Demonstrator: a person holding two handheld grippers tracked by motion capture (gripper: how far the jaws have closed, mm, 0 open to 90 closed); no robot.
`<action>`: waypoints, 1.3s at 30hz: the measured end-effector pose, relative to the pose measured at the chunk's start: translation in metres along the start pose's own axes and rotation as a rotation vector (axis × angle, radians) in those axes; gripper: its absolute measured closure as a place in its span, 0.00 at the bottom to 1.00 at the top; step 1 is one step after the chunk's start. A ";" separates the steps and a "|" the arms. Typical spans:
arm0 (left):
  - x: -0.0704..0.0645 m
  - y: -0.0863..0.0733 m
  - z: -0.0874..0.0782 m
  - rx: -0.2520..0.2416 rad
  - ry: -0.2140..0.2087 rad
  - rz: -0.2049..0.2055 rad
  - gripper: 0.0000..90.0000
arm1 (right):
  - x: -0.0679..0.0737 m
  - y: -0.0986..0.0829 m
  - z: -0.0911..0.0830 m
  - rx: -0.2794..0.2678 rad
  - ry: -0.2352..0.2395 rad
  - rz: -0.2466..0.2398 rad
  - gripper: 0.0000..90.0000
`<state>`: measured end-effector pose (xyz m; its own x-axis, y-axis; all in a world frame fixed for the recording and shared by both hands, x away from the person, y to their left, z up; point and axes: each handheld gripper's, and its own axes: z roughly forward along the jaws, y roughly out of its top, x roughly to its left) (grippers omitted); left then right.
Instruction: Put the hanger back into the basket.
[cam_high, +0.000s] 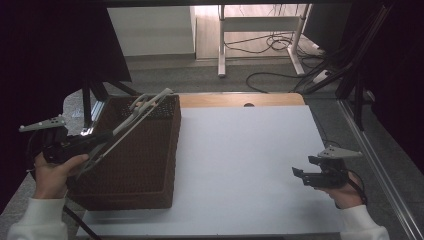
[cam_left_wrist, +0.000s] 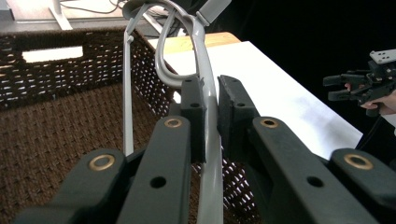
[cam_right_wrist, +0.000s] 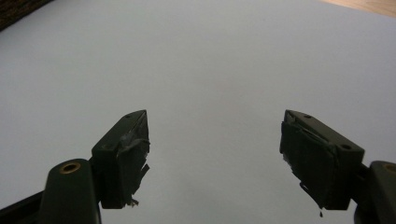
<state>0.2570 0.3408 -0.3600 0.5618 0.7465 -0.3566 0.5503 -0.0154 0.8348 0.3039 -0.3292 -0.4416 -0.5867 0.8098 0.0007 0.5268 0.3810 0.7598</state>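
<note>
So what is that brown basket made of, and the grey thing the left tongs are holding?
The brown basket looks woven, wicker or twisted cord: its walls show a tight weave with little gaps and a matt finish. The grey thing in the left tongs looks like smooth plastic or painted metal, with thin bent bars and a soft sheen; which one is unclear.

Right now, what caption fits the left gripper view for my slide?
Left gripper shut on a grey clothes hanger, held above the brown woven basket.
</note>
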 end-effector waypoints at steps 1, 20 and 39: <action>0.001 -0.001 0.000 0.003 -0.002 -0.001 0.91 | 0.000 0.000 0.000 0.001 0.000 0.000 0.28; 0.028 -0.026 0.022 0.059 -0.020 -0.040 0.91 | 0.001 -0.002 0.003 0.020 0.011 -0.009 0.27; 0.016 -0.034 0.031 0.099 0.114 0.023 0.24 | 0.003 -0.001 0.010 0.047 0.046 -0.030 0.26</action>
<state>0.2661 0.3328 -0.4066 0.5045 0.8157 -0.2830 0.5996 -0.0951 0.7947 0.3076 -0.3226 -0.4488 -0.6298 0.7767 0.0091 0.5363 0.4264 0.7284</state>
